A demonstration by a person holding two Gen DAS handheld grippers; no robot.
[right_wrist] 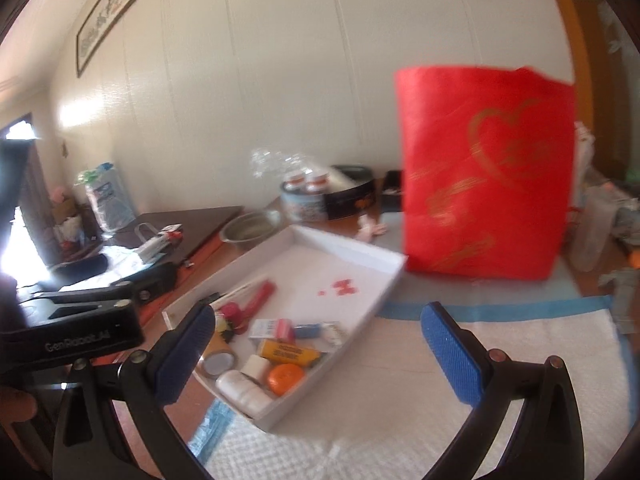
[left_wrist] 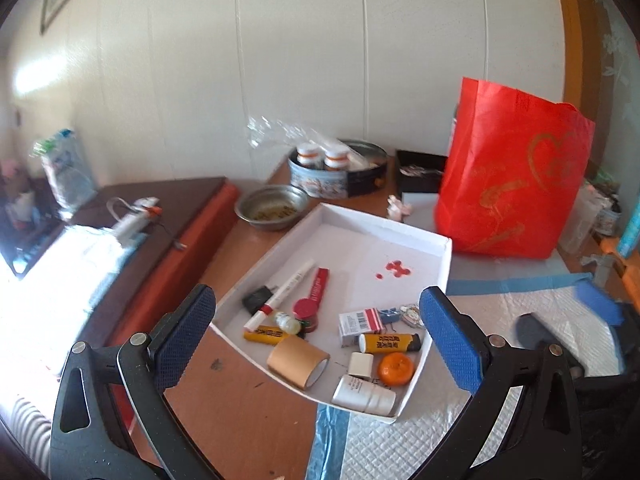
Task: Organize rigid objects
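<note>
Small rigid objects lie heaped in the near end of a shallow white box (left_wrist: 436, 280) that sits on the table (left_wrist: 240, 412), one corner overlapping a quilted white pad (left_wrist: 560, 320). Among them are a brown tape roll (left_wrist: 298, 362), a white bottle (left_wrist: 362, 396) on its side, a mandarin orange (left_wrist: 396, 368), two yellow lighters (left_wrist: 390, 343), a white marker (left_wrist: 280, 294), a red tube (left_wrist: 319, 285) and a small red-and-white carton (left_wrist: 360, 324). The far end of the box holds only a few red specks (left_wrist: 394, 268).

The left gripper (left_wrist: 318, 332) hovers over this pile with its jaws wide apart and nothing between them. The right gripper (right_wrist: 316, 348) hangs above the pad just beside the box, jaws likewise spread and empty.

Beyond the box stand a metal bowl (left_wrist: 272, 206), a round tin (left_wrist: 336, 172) with bottles in it, and a red bag (left_wrist: 512, 172).

The main risk, as I judge it, is the crowding: the pieces touch one another, so closing on one could nudge or pinch a neighbour. The tape roll and the bottle may roll away under a sideways push. The box looks light, and pressing a fingertip on its low wall could tip or slide it off the pad's edge.
</note>
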